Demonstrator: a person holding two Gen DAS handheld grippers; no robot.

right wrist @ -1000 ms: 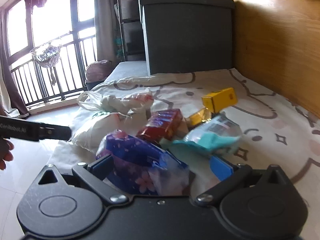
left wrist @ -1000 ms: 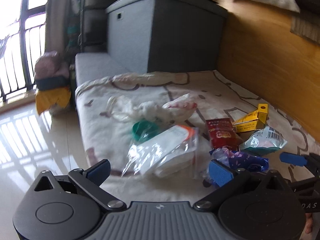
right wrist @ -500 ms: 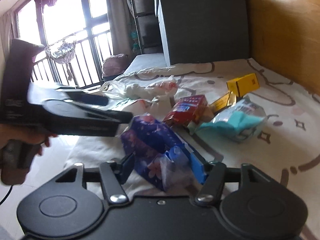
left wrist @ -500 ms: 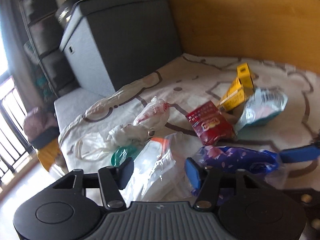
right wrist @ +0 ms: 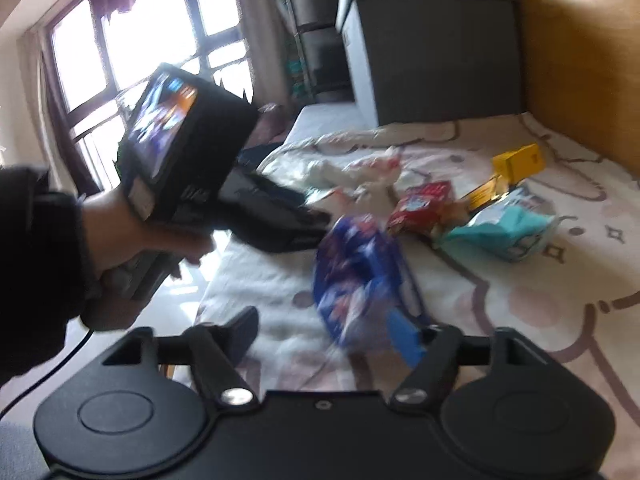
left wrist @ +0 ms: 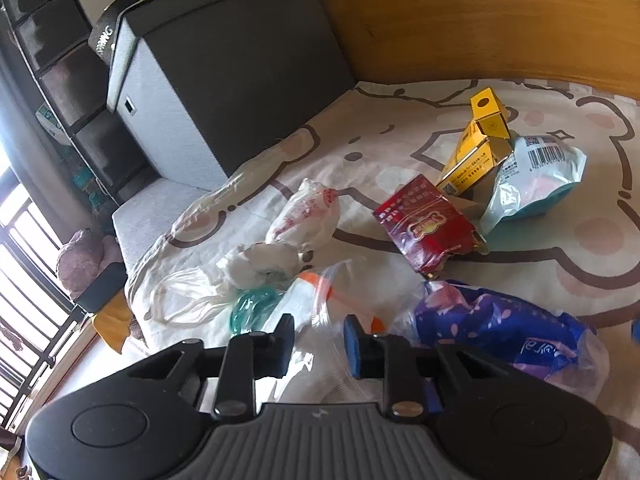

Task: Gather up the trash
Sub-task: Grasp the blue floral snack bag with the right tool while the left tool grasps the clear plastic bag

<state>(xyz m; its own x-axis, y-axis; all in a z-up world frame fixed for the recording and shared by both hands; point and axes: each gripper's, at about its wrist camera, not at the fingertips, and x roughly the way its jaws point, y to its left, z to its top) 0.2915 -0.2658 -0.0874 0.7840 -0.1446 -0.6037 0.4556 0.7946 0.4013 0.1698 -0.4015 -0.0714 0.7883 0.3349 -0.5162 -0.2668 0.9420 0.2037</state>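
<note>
Clear plastic fills the narrow gap of the left tool (left wrist: pixel 318 344): its jaws have just been closing on a see-through zip bag (left wrist: pixel 316 320) with an orange strip, and the pads press against the film, though the bag's near end is hidden under the tool body. The trash lies scattered on the bed (left wrist: pixel 400 152), whose sheet carries a cartoon print. Just right of the zip bag sits a purple flowered packet (left wrist: pixel 500 332), its right end cut off by the frame edge. Farther off lie a red wrapper (left wrist: pixel 428 224), a yellow carton (left wrist: pixel 476 152) and a pale teal pouch (left wrist: pixel 532 180) with a barcode; to the left are crumpled white bags (left wrist: pixel 280 240) and something green (left wrist: pixel 252 304) half buried beneath them, too covered to name. From the right wrist view everything is smeared by motion. The right tool (right wrist: pixel 324 336) has its jaws spread and has just been opening; the purple packet (right wrist: pixel 356 276) sits between them against the blue right pad (right wrist: pixel 404 336), well clear of the left one. A hand (right wrist: pixel 132 240) in a dark sleeve grips the left tool's handle at the left. A dark storage box (right wrist: pixel 432 48) stands at the far end.
</note>
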